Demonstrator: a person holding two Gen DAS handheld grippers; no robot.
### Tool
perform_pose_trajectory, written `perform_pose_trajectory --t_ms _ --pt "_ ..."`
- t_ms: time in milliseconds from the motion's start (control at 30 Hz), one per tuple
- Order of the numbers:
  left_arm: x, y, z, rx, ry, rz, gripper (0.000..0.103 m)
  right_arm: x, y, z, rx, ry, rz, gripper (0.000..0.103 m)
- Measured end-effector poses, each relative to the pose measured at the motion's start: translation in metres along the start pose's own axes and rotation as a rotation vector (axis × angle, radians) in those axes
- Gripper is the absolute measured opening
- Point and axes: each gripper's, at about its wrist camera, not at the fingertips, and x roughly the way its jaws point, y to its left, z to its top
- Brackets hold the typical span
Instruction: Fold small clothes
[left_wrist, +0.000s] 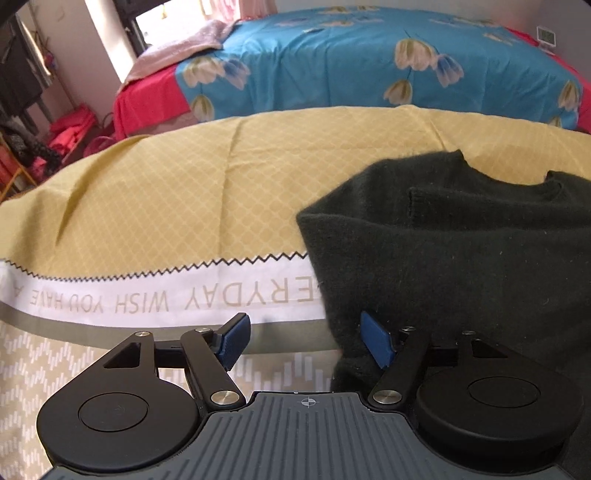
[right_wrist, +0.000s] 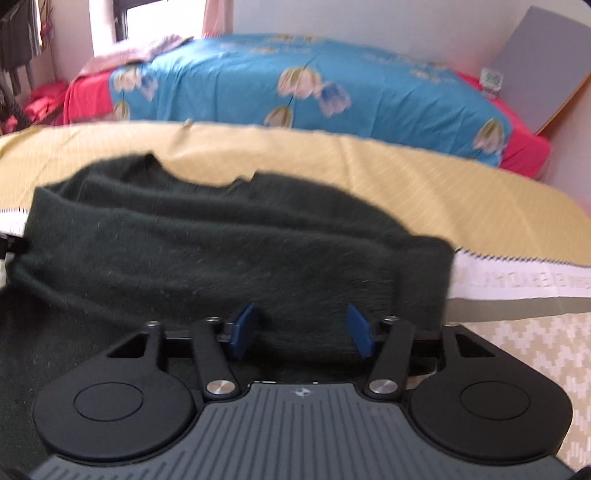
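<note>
We see the left hand-held gripper (left_wrist: 306, 341), jaws apart, at the dark sweater's (left_wrist: 461, 251) left edge, bare yellow cloth (left_wrist: 166, 192) alongside. The right hand-held gripper (right_wrist: 301, 330), jaws apart, faces its near edge.

- A yellow cloth (left_wrist: 184, 192) with a fine diamond grid covers the near surface; it has creases and a black zigzag seam (left_wrist: 166, 267) along its near edge.
- Below the seam runs a white band (left_wrist: 110, 295) with upside-down grey lettering, partly readable as "WISH YOU HAVE A", and under it a grey stripe (left_wrist: 74, 325).
- A beige-and-white patterned fabric (left_wrist: 29, 387) lies nearest the camera.
- Behind stands a bed with a blue floral cover (left_wrist: 351, 62) over a red sheet (left_wrist: 147, 103).
- A pinkish towel (left_wrist: 177, 48) lies on the bed's far left corner.
- A small white clock-like display (left_wrist: 546, 37) sits at the far right.
- Red items (left_wrist: 70, 129) are piled at the left, near dark hanging clothes (left_wrist: 18, 74).
- A grey board (right_wrist: 543, 66) leans against the right wall.
</note>
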Motion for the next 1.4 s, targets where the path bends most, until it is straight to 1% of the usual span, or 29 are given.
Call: perform_pose_trajectory --t_ms 67,167,200,233,267,300,333,400,433,467,500,533,633,733,767,833,867,900,967,1067,1167,1233,1300,1400 --pt "-0.017 -0.001 -0.003 -0.017 -0.021 0.019 0.103 -0.012 0.0 -0.003 0.017 -0.024 0.044 0.067" --pt "-0.043 -0.01 -0.011 -0.029 -0.054 0.025 0.103 -0.024 0.018 -0.008 -0.042 -0.033 0.169 0.066" --pt "-0.048 -0.014 -0.015 -0.038 -0.05 0.012 0.103 -0.024 0.026 -0.012 -0.071 -0.021 0.209 0.066" --pt "-0.052 -0.02 -0.021 -0.041 -0.036 -0.023 0.103 -0.02 0.035 -0.014 -0.105 0.0 0.245 0.065" --pt "-0.053 -0.025 -0.028 -0.036 -0.022 -0.045 0.103 -0.017 0.042 -0.019 -0.132 0.026 0.264 0.065" --pt "-0.051 -0.032 -0.036 -0.026 -0.005 -0.047 0.103 -0.013 0.046 -0.024 -0.154 0.072 0.273 0.065" --pt "-0.046 -0.04 -0.046 -0.001 0.032 -0.041 0.103 -0.009 0.047 -0.029 -0.164 0.119 0.272 0.064" --pt "-0.035 -0.051 -0.063 0.037 0.119 -0.058 0.103 -0.008 0.04 -0.04 -0.169 0.174 0.259 0.064" --pt "-0.032 -0.054 -0.072 0.049 0.151 -0.053 0.103 -0.014 0.035 -0.045 -0.186 0.165 0.257 0.063" --pt "-0.035 -0.054 -0.08 0.054 0.135 -0.049 0.103 -0.022 0.03 -0.049 -0.2 0.153 0.252 0.065" --pt "-0.041 -0.054 -0.085 0.063 0.12 -0.049 0.103 -0.028 0.024 -0.057 -0.208 0.176 0.224 0.075" --pt "-0.045 -0.054 -0.088 0.071 0.123 -0.053 0.103 -0.03 0.017 -0.063 -0.208 0.205 0.205 0.076" --pt "-0.055 -0.053 -0.094 0.072 0.124 -0.075 0.103 -0.048 0.004 -0.072 -0.155 0.201 0.176 0.076" --pt "-0.066 -0.052 -0.103 0.073 0.126 -0.058 0.103 -0.064 0.007 -0.079 -0.067 0.185 0.196 0.076" --pt "-0.069 -0.051 -0.108 0.071 0.131 -0.063 0.103 -0.064 0.012 -0.082 -0.06 0.197 0.198 0.076" --pt "-0.074 -0.049 -0.118 0.077 0.153 -0.068 0.103 -0.062 0.022 -0.09 -0.074 0.257 0.181 0.076" --pt "-0.076 -0.048 -0.123 0.082 0.157 -0.063 0.103 -0.065 0.026 -0.097 -0.091 0.254 0.159 0.076" --pt "-0.08 -0.045 -0.128 0.085 0.152 -0.063 0.103 -0.073 0.029 -0.102 -0.109 0.23 0.144 0.078" --pt "-0.086 -0.04 -0.135 0.084 0.15 -0.063 0.103 -0.084 0.028 -0.112 -0.121 0.238 0.138 0.078" --pt "-0.091 -0.033 -0.142 0.076 0.161 -0.07 0.103 -0.099 0.019 -0.121 -0.091 0.239 0.121 0.082" --pt "-0.097 -0.026 -0.149 0.074 0.167 -0.07 0.103 -0.111 0.014 -0.13 -0.042 0.257 0.111 0.082" --pt "-0.101 -0.022 -0.153 0.078 0.168 -0.07 0.103 -0.117 0.013 -0.135 -0.045 0.257 0.1 0.083" --pt "-0.105 -0.019 -0.156 0.084 0.169 -0.069 0.103 -0.12 0.014 -0.141 -0.042 0.26 0.084 0.086" --pt "-0.111 -0.015 -0.161 0.093 0.174 -0.068 0.103 -0.126 0.017 -0.144 -0.025 0.262 0.069 0.086"
